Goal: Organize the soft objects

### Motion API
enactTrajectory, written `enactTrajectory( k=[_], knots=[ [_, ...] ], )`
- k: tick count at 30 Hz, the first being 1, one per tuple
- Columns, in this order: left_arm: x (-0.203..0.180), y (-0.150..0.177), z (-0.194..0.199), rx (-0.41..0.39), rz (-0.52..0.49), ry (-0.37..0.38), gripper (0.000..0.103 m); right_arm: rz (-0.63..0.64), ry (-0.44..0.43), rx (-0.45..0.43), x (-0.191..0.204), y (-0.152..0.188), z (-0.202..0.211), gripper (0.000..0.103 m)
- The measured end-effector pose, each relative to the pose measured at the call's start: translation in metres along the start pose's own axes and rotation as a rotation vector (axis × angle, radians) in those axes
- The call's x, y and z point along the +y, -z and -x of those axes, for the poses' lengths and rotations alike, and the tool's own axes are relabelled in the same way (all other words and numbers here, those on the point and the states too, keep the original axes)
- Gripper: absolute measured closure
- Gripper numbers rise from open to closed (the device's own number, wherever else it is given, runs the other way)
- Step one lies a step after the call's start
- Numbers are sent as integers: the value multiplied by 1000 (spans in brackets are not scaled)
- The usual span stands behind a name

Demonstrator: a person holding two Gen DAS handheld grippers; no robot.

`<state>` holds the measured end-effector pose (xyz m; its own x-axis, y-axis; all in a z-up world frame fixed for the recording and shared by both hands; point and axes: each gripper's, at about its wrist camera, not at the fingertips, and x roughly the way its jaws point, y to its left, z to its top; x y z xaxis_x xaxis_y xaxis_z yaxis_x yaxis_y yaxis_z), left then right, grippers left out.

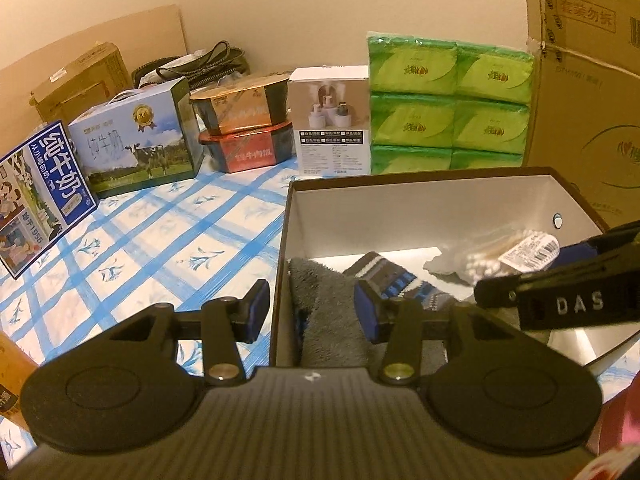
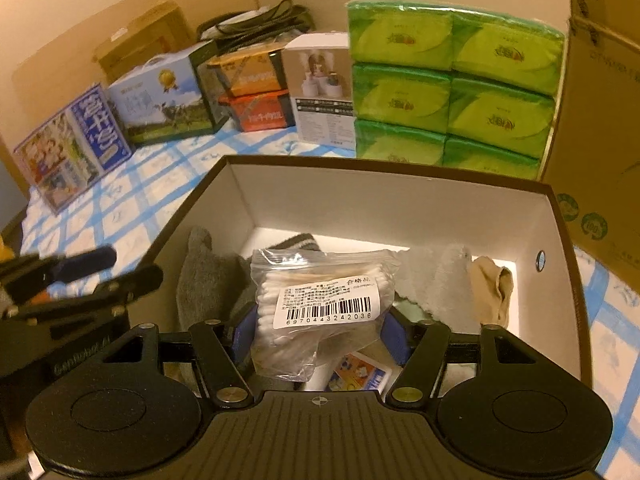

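An open dark box (image 2: 384, 170) with white inner walls stands on the blue checked cloth. My right gripper (image 2: 318, 330) is over the box and shut on a clear zip bag of cotton swabs (image 2: 320, 300) with a barcode label. In the box lie a dark grey towel (image 2: 208, 276), a striped sock (image 1: 400, 280), a light grey cloth (image 2: 436, 280) and a beige cloth (image 2: 492, 288). My left gripper (image 1: 312, 308) is open and empty, straddling the box's left wall (image 1: 282, 272). The right gripper with the bag (image 1: 520, 254) also shows in the left wrist view.
Behind the box stand green tissue packs (image 1: 448, 104), a white product box (image 1: 334, 120), two stacked food tubs (image 1: 248, 124) and two milk cartons (image 1: 136, 140). A big cardboard box (image 1: 588, 100) stands at the right. A small printed pack (image 2: 360, 372) lies at the box's near end.
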<state>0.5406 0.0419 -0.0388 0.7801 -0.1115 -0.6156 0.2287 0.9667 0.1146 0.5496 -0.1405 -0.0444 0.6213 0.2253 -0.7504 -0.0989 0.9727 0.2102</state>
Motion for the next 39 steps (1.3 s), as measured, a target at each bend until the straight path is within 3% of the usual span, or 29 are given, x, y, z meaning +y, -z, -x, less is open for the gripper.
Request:
enactTrajectory(
  k=[1, 4, 23, 26, 39],
  knots=[
    [0, 0, -1, 1, 1, -1, 59, -8, 9, -3, 0, -1, -1, 23],
    [1, 0, -2, 4, 4, -1, 59, -19, 14, -35, -1, -2, 0, 15],
    [-1, 5, 5, 18, 31, 27, 55, -27, 54, 29, -20, 6, 18, 15],
    [-4, 5, 15, 16, 36, 34, 49, -40, 45, 16, -25, 9, 32, 15],
    [-28, 10, 94, -19, 39, 55, 47, -33, -3, -76, -37, 37, 117, 15]
  ],
)
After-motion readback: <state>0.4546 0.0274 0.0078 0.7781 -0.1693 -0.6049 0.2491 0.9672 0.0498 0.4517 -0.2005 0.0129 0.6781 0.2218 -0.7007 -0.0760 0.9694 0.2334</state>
